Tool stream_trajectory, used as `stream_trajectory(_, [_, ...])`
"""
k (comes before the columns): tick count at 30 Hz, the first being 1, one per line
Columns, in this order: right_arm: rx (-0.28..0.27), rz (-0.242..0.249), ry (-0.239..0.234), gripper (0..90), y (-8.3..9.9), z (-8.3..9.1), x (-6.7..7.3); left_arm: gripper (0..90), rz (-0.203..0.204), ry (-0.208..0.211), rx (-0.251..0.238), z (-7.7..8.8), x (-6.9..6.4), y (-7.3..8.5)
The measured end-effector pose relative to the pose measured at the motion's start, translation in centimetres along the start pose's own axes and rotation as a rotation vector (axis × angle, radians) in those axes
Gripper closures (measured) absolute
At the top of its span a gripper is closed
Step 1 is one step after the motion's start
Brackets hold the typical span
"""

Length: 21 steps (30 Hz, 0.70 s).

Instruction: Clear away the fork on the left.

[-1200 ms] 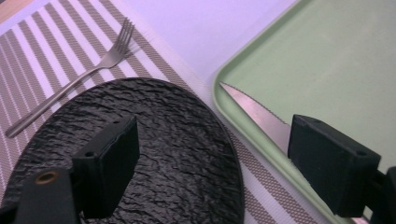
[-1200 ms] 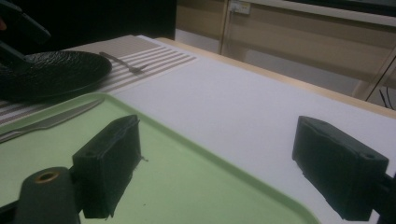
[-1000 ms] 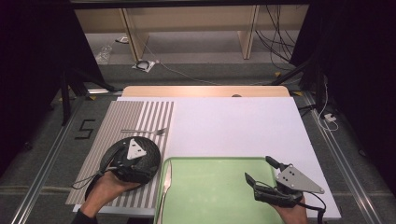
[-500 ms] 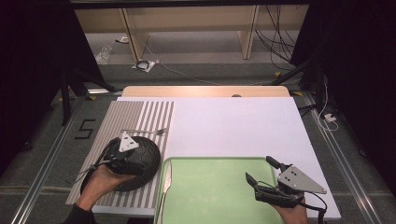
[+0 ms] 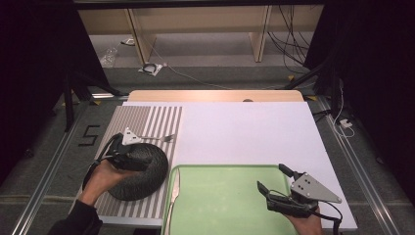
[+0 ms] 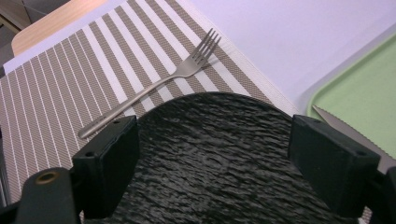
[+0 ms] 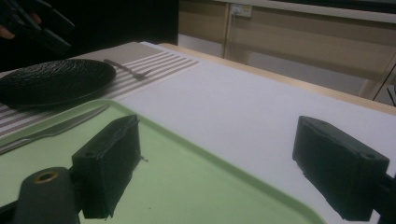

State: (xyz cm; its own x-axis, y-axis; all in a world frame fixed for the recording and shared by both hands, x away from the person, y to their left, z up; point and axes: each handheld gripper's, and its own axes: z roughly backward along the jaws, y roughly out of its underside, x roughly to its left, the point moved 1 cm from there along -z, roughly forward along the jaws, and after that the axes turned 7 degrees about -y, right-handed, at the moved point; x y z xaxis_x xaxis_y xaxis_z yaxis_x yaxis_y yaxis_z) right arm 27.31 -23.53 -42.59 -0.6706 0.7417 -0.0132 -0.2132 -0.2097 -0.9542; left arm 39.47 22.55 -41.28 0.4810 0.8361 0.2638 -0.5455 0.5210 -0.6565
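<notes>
A black textured plate [image 5: 142,174] lies on the striped placemat [image 5: 147,120] at the left. My left gripper [image 5: 128,149] hovers over the plate's far left part; its jaws stand wide apart, with the plate [image 6: 215,158] below them. A steel fork [image 5: 157,138] lies on the mat just beyond the plate, also seen as the fork [image 6: 154,84]. A knife [image 5: 175,188] rests along the left rim of the green tray [image 5: 220,200]. My right gripper [image 5: 270,177] is open above the tray's right part, with nothing between its jaws [image 7: 233,158].
A white sheet [image 5: 244,132] covers the middle and right of the table, with a wooden edge [image 5: 215,95] behind it. The tray [image 7: 187,182] reaches the table's near edge. Cables and shelf legs stand on the floor beyond.
My left gripper has shifted left and farther away across the plate. The plate, fork, knife and right gripper have stayed put.
</notes>
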Motion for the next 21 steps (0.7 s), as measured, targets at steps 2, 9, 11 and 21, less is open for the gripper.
stream_trajectory(2, [0.002,0.000,-0.001,15.9,0.0,0.0,0.0,16.8,-0.007,-0.002,0.005,-0.4,0.6,-0.3])
stream_trajectory(9, [0.000,-0.005,-0.001,15.9,0.0,0.0,-0.1,17.2,-0.007,-0.021,0.051,-2.4,2.5,-0.9])
stream_trajectory(11, [-0.002,-0.008,-0.001,15.9,0.0,0.0,-0.1,17.3,-0.008,-0.021,0.057,-2.8,2.8,-1.0])
stream_trajectory(21, [-0.003,-0.012,-0.004,15.9,0.1,0.0,-0.2,17.9,0.002,-0.035,0.077,-4.9,4.6,-2.3])
